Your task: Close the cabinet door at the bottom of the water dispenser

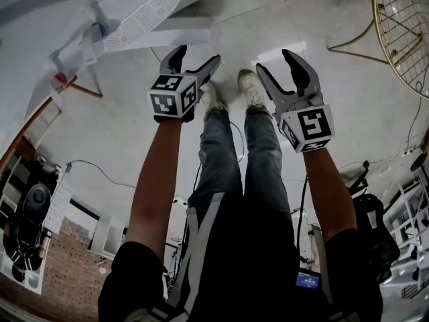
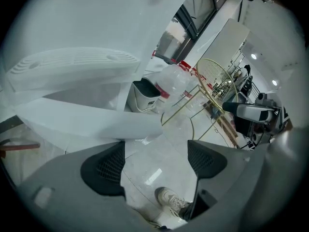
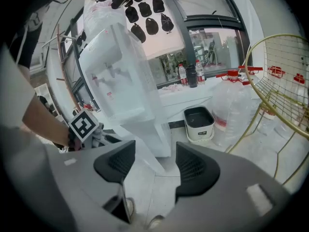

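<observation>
while the water dispenser (image 1: 134, 15) stands at the upper left with its bottom cabinet door (image 1: 184, 25) swung open, the left gripper (image 1: 198, 54) hangs near the door's free edge, jaws spread wide on nothing. right of it, the right gripper (image 1: 274, 60) is partly open and empty. a gold wire rack (image 1: 402, 25) stands far right.

The head view looks steeply down, with the tall white plastic water dispenser (image 1: 144, 12) at eleven o'clock. The left gripper view sits low and close beside it. The right gripper view faces it from farther back. All three share the round gold wire rack (image 1: 402, 32), around two o'clock.
</observation>
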`<act>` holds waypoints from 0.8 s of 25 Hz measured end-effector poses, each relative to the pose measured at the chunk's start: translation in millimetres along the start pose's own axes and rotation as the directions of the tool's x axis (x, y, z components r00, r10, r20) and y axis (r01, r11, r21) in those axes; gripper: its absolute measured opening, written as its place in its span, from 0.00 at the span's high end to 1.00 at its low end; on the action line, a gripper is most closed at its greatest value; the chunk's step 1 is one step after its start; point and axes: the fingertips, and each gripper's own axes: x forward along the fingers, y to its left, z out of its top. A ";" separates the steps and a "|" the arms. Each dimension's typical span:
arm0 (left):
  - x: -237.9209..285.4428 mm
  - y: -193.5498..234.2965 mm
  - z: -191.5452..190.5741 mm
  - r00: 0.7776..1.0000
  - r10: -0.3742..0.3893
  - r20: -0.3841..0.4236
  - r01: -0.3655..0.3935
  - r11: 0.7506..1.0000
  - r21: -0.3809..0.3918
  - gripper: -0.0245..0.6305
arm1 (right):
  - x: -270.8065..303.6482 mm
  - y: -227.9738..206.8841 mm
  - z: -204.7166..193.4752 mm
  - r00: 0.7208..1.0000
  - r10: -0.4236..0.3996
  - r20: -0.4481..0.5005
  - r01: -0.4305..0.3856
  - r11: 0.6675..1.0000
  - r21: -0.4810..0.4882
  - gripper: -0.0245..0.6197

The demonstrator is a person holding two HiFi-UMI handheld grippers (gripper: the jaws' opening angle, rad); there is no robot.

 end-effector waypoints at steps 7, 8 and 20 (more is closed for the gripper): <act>7.2 3.8 16.3 1.000 -0.016 0.026 0.017 0.999 -0.030 0.33 | 2.9 0.3 0.0 1.000 0.000 -0.019 0.000 1.000 0.005 0.57; 8.5 4.8 20.5 0.999 -0.017 0.031 0.018 0.999 -0.033 0.33 | 3.5 -0.5 0.0 1.000 0.000 -0.020 0.000 1.000 0.007 0.58; 25.2 8.4 44.9 1.000 0.012 0.019 -0.014 0.996 0.089 0.33 | 2.4 -5.4 3.3 0.999 0.011 -0.030 -0.010 1.000 0.029 0.60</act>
